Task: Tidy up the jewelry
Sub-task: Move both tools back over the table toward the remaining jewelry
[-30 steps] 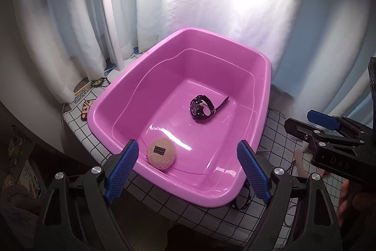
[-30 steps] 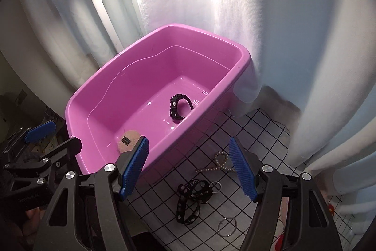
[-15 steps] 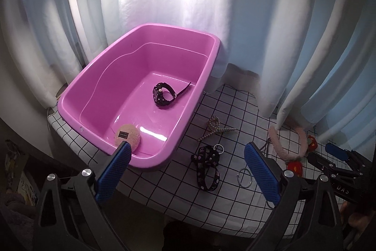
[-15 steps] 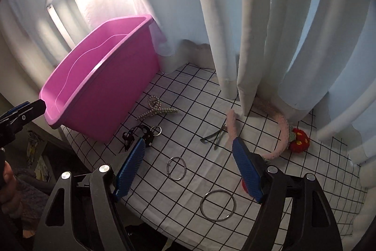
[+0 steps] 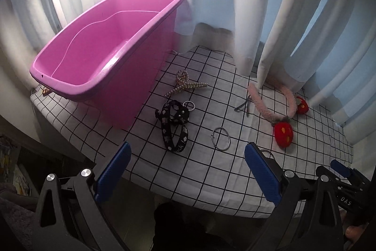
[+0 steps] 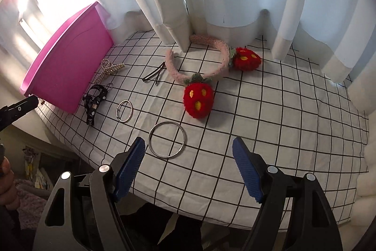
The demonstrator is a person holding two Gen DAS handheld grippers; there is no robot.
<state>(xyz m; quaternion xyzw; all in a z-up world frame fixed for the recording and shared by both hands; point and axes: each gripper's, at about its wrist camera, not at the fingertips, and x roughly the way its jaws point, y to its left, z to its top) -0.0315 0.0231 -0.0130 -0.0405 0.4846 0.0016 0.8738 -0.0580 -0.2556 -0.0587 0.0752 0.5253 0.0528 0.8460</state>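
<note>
White curtains hang behind a table (image 6: 270,124) covered in a black-grid cloth. At ten o'clock in the right wrist view sits the pink tub (image 6: 68,62), rigid plastic, where the pieces probably belong. At twelve o'clock lies the strawberry headband (image 6: 218,62): fuzzy, light and springy, best pinched on the padded arch, not the soft berries. The black strap (image 5: 175,126) beside the tub looks limp and would dangle; I would grip it where its loops cross. The pearl clip (image 5: 185,86) seems hard and slippery. The large ring (image 6: 167,143), just ahead of the right gripper (image 6: 188,171), and the small ring (image 6: 124,110) are thin, smooth metal lying flat, awkward to lift except across the wire. Both the right gripper and the left gripper (image 5: 188,171) have their jaws spread wide, holding nothing.
</note>
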